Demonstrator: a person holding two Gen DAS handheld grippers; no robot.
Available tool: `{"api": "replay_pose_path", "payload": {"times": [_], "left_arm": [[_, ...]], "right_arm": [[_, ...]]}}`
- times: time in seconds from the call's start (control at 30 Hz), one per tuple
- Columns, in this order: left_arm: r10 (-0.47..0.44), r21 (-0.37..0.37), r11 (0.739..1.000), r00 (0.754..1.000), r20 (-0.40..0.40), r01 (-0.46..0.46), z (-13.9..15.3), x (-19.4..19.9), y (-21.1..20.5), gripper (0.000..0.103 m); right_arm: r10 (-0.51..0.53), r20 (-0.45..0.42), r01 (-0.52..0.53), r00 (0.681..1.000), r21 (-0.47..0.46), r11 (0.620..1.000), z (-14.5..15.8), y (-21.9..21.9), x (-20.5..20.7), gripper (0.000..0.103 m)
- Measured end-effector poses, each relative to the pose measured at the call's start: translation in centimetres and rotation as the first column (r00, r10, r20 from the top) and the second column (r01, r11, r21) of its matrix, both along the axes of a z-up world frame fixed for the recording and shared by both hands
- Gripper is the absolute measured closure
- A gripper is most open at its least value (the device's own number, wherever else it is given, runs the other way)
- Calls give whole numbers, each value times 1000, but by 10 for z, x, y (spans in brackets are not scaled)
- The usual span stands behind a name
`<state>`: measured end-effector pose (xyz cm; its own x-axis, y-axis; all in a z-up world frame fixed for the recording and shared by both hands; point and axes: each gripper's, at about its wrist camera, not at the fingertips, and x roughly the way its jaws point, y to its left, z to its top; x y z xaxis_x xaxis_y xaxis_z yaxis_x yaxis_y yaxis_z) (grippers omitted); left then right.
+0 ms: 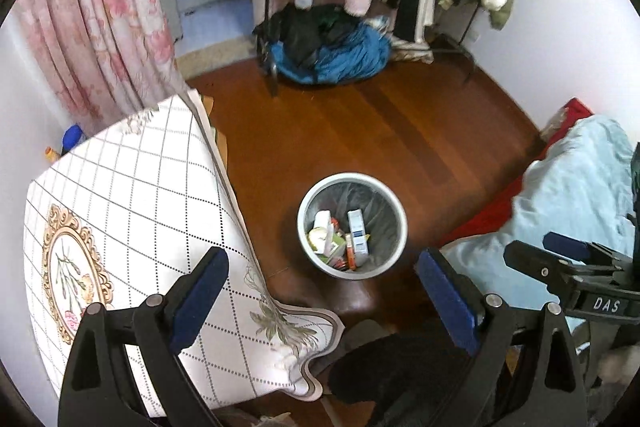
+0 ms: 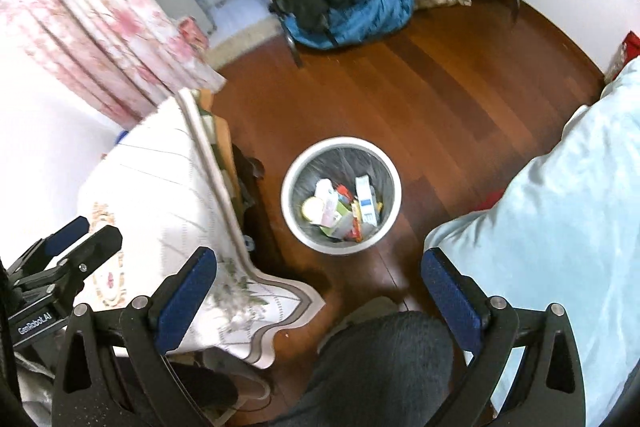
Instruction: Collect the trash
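Left wrist view: the left claw (image 1: 320, 291) is hanging spread and empty, the trash bin (image 1: 394, 241) of wrappers and cartons sitting on the floor just ahead, the desk (image 1: 132, 195) to its left.

Right wrist view: the right claw (image 2: 318, 291) is gaping wide, holding nothing; the bin (image 2: 288, 215) is standing ahead, slightly left of centre.

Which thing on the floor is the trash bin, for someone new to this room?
On the wooden floor, between the cloth-covered table and the pale blue bedding, stands a trash bin. It alone is round, with a white rim, grey liner and packaging inside.
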<state>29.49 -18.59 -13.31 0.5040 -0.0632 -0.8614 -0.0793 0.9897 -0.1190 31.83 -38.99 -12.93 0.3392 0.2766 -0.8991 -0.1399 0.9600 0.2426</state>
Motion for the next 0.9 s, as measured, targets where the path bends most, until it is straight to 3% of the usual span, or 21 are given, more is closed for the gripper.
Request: {"api": "replay_pose_path", "payload": {"times": [0.27, 0.5, 0.9], "left_arm": [[-13, -50, 999, 993, 114, 19, 59, -40, 3, 6], [-30, -92, 995, 983, 181, 47, 92, -62, 8, 6], [-46, -137, 988, 976, 214, 77, 118, -86, 16, 6]], "right_arm": [[38, 98, -45, 994, 72, 996, 72, -3, -48, 0], [67, 156, -85, 985, 117, 989, 118, -1, -77, 0], [97, 195, -128, 976, 153, 980, 155, 3, -103, 0]]}}
